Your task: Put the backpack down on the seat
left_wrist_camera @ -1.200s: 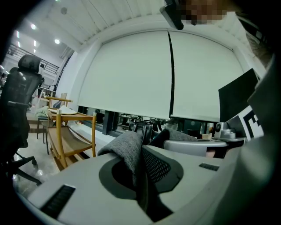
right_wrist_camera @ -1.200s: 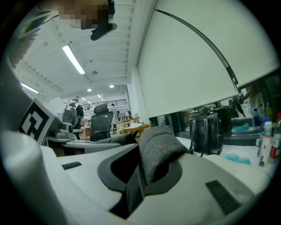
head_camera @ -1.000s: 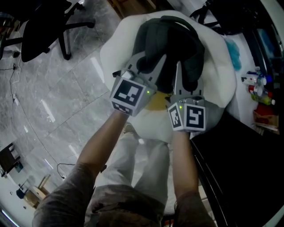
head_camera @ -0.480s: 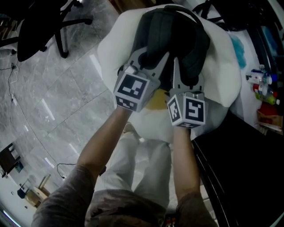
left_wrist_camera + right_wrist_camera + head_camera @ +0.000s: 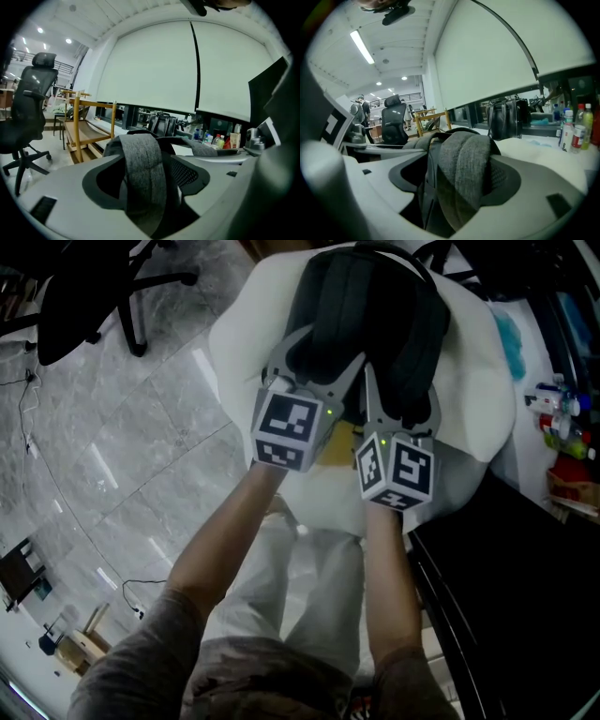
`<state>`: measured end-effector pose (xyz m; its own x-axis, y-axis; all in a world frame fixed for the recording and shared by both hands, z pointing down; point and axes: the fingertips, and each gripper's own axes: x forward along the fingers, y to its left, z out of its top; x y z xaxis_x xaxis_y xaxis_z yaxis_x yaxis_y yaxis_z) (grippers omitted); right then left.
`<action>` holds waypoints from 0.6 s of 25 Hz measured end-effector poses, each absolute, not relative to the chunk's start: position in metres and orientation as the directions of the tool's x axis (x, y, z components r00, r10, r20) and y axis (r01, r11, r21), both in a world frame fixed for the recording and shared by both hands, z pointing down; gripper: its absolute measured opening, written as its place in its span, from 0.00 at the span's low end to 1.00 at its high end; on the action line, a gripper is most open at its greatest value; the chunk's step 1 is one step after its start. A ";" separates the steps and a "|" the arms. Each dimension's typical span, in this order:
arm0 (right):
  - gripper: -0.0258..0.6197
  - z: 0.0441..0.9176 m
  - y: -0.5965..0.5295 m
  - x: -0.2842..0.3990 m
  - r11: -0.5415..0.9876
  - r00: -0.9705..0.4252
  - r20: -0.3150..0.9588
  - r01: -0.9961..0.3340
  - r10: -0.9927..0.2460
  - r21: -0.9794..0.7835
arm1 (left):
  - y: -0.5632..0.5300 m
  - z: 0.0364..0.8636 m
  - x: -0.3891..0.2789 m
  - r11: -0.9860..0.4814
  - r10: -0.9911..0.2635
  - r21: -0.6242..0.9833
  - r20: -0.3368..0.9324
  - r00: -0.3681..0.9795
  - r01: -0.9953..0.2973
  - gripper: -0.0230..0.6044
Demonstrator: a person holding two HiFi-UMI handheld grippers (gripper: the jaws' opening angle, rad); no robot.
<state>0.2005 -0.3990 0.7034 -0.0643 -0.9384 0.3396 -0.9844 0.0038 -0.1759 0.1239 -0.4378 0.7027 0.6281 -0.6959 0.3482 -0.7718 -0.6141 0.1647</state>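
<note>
Backpack (image 5: 366, 315) lies on seat (image 5: 239, 343), top middle of frame, long side running up. Left gripper (image 5: 323, 357) and right gripper (image 5: 398, 395) side by side at near end. Jaws opening, straps (image 5: 143, 183) loose between.

A white, rounded seat (image 5: 234, 348) stands on a grey marbled tile floor (image 5: 112, 465). The dark grey backpack (image 5: 370, 306) lies directly on it, straps uppermost, covering the middle and leaving pale cushion bare at both sides. A black office chair (image 5: 75, 306) stands on the same floor, apart from the seat.
</note>
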 end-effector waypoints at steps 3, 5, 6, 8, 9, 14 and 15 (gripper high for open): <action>0.61 0.706 -0.393 0.204 -0.031 -0.035 0.353 -0.983 -0.935 -0.180 | -0.438 0.706 0.115 -0.586 -0.715 0.158 0.361 0.598 -0.795 0.63; 0.62 0.706 -0.391 0.202 -0.032 -0.036 0.355 -0.982 -0.934 -0.184 | -0.437 0.708 0.112 -0.580 -0.712 0.170 0.369 0.597 -0.796 0.63; 0.62 0.705 -0.390 0.200 -0.028 -0.041 0.358 -0.982 -0.933 -0.186 | -0.437 0.708 0.111 -0.579 -0.709 0.177 0.372 0.599 -0.796 0.63; 0.62 0.705 -0.389 0.196 -0.018 -0.053 0.367 -0.982 -0.928 -0.188 | -0.434 0.706 0.109 -0.580 -0.703 0.189 0.375 0.604 -0.792 0.61; 0.62 0.703 -0.389 0.194 -0.011 -0.061 0.372 -0.982 -0.926 -0.188 | -0.433 0.704 0.108 -0.583 -0.699 0.194 0.375 0.609 -0.789 0.58; 0.53 0.688 -0.385 0.184 0.026 -0.098 0.383 -0.982 -0.919 -0.187 | -0.422 0.686 0.108 -0.604 -0.679 0.211 0.369 0.635 -0.769 0.45; 0.49 0.683 -0.384 0.183 0.030 -0.102 0.381 -0.982 -0.919 -0.188 | -0.419 0.681 0.108 -0.607 -0.675 0.215 0.368 0.639 -0.765 0.40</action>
<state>0.1826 -0.3839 0.6827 -0.1015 -0.9188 0.3814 -0.9816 0.0302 -0.1884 0.1080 -0.4194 0.6811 0.6391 -0.6754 0.3679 -0.7652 -0.6069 0.2150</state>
